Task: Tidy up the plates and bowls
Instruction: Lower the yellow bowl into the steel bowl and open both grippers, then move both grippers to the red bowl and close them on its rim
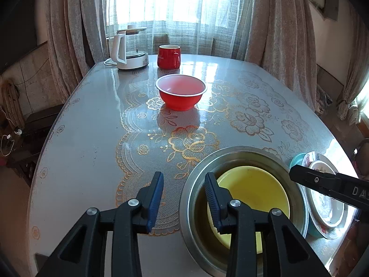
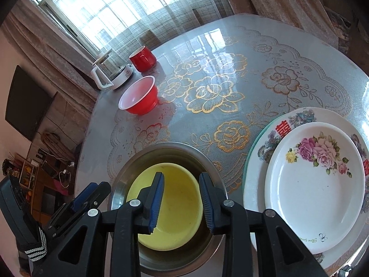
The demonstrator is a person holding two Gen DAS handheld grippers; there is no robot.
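Left wrist view: the left gripper (image 1: 184,198) is seen with its fingers (image 1: 155,198) spread apart and grasping nothing. The left finger is held above the bare worktop (image 1: 96,124); the right finger is positioned over the near-left rim of the steel bowl (image 1: 196,184). A yellow bowl (image 1: 253,189) is nested inside the steel bowl. Just beside the steel bowl, to its right, a stack of plates (image 1: 322,198) is seen, partly covered by the right gripper (image 1: 322,182), whose finger state cannot be told from here. A red bowl (image 1: 181,92) is placed upright near the middle of the worktop, well apart from the steel bowl. Behind it, a red mug (image 1: 168,56) and a kettle (image 1: 129,50) are located at the far edge.

Right wrist view: the right gripper (image 2: 181,198) is shown released, its fingers (image 2: 156,200) parted and closed on nothing, held over the yellow bowl (image 2: 177,207) inside the steel bowl (image 2: 170,152). The left gripper (image 2: 90,196) is visible at the lower left. The stack of plates is seen to the right: a floral plate (image 2: 318,198) lies on a larger patterned plate (image 2: 260,152), beneath which a green rim is visible. The red bowl (image 2: 140,97), red mug (image 2: 143,58) and kettle (image 2: 110,73) are grouped at the far left.
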